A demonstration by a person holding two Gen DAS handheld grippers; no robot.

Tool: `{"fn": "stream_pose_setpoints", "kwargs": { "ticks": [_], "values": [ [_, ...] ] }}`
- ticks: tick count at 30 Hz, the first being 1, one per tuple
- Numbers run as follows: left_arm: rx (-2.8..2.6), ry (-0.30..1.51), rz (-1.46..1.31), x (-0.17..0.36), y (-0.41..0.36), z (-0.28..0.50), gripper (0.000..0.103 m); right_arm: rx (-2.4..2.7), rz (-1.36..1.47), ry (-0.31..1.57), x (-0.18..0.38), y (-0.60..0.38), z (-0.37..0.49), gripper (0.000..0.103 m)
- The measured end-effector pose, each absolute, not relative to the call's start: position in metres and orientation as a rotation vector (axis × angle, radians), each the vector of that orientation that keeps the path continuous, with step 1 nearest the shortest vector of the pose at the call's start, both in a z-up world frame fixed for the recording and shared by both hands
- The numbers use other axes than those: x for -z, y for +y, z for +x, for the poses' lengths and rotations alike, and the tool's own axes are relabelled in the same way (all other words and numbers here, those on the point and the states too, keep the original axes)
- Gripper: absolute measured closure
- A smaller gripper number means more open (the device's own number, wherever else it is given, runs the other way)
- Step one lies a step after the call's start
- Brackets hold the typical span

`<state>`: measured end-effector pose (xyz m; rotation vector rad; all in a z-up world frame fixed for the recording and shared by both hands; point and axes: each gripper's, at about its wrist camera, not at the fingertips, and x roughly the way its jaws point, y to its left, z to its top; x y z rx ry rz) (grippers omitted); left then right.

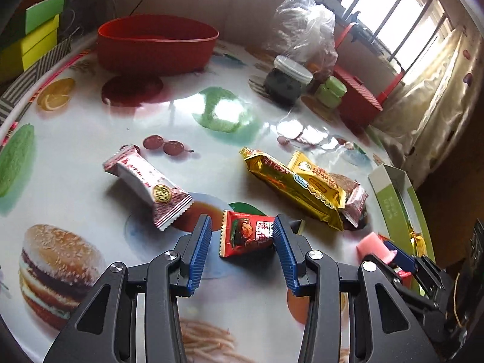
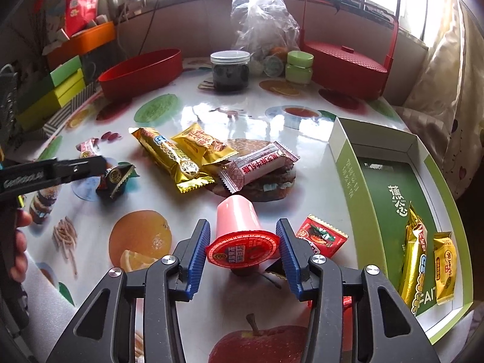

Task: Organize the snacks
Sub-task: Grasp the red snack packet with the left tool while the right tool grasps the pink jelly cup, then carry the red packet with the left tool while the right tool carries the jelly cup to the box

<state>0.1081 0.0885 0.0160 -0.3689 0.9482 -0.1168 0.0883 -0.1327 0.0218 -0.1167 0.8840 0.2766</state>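
My left gripper (image 1: 243, 224) is shut on a small red snack packet (image 1: 246, 236), which tilts up off the table; the right wrist view shows that packet (image 2: 116, 180) at the left gripper's (image 2: 101, 166) tip. My right gripper (image 2: 243, 225) is shut on the red foil lid of a pink jelly cup (image 2: 237, 217), held on its side. A green open box (image 2: 348, 175) at the right holds two gold packets (image 2: 414, 257). Loose on the table lie a long gold bar (image 2: 169, 157), a small gold packet (image 2: 202, 145), a white-and-red candy (image 2: 260, 166) and a red packet (image 2: 322, 237).
A red oval bowl (image 2: 139, 72) stands at the back left, with a dark jar (image 2: 230, 72), a green pot (image 2: 299, 66), a plastic bag and a red handled basket (image 2: 348, 60) behind. Another white-and-red candy (image 1: 148, 184) lies left of my left gripper. Green boxes stack off the table's left edge.
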Motion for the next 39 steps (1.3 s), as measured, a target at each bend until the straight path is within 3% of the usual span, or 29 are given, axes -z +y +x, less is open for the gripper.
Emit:
{"fn": "stream_pose_setpoints", "kwargs": {
  "ticks": [23,28,39],
  "values": [
    [0.229,0.942,-0.173,-0.014,0.026,0.098,0.059,-0.279,-0.1,0.882,-0.023,-0.135,0.085,0.059],
    [0.229,0.926,-0.17,-0.018,0.024,0.093,0.068,-0.284,-0.093,0.878,-0.024,-0.135,0.084,0.059],
    [0.209,0.895,-0.174,-0.026,0.026,0.083,0.07,-0.295,-0.063,0.854,-0.028,-0.14,0.077,0.059]
  ]
}}
